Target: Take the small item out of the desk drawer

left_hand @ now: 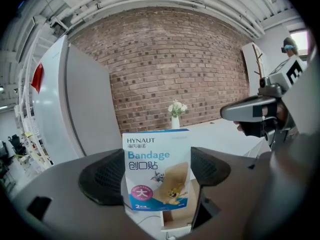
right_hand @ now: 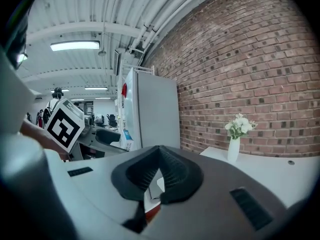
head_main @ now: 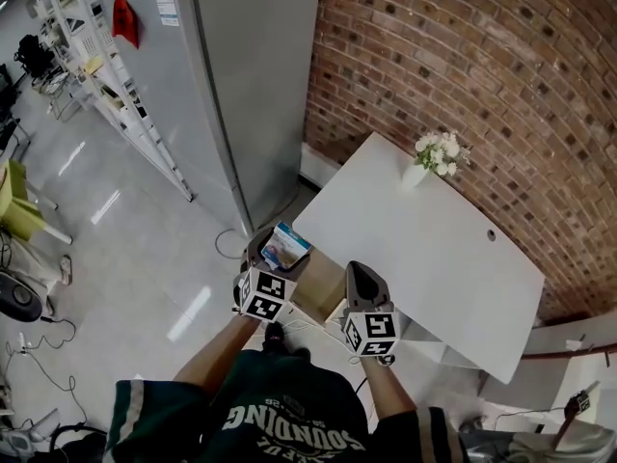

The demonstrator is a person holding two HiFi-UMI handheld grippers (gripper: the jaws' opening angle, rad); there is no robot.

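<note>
A small blue-and-white bandage box [left_hand: 150, 146] is pinched upright between the two pads of my left gripper [left_hand: 157, 174]. In the head view the box [head_main: 286, 245] is held by the left gripper [head_main: 276, 257] above the open drawer [head_main: 319, 295], whose brown inside shows at the white desk's near left corner. My right gripper [head_main: 362, 273] is just to the right over the drawer's edge; its jaws [right_hand: 159, 171] are shut together with nothing between them. The right gripper view shows the left gripper and the box [right_hand: 128, 139] at left.
The white desk [head_main: 434, 258] runs along a brick wall [head_main: 482, 56], with a vase of white flowers [head_main: 437, 157] at its far side. A tall grey cabinet [head_main: 241, 85] stands left of the desk. Cables lie on the floor [head_main: 145, 258].
</note>
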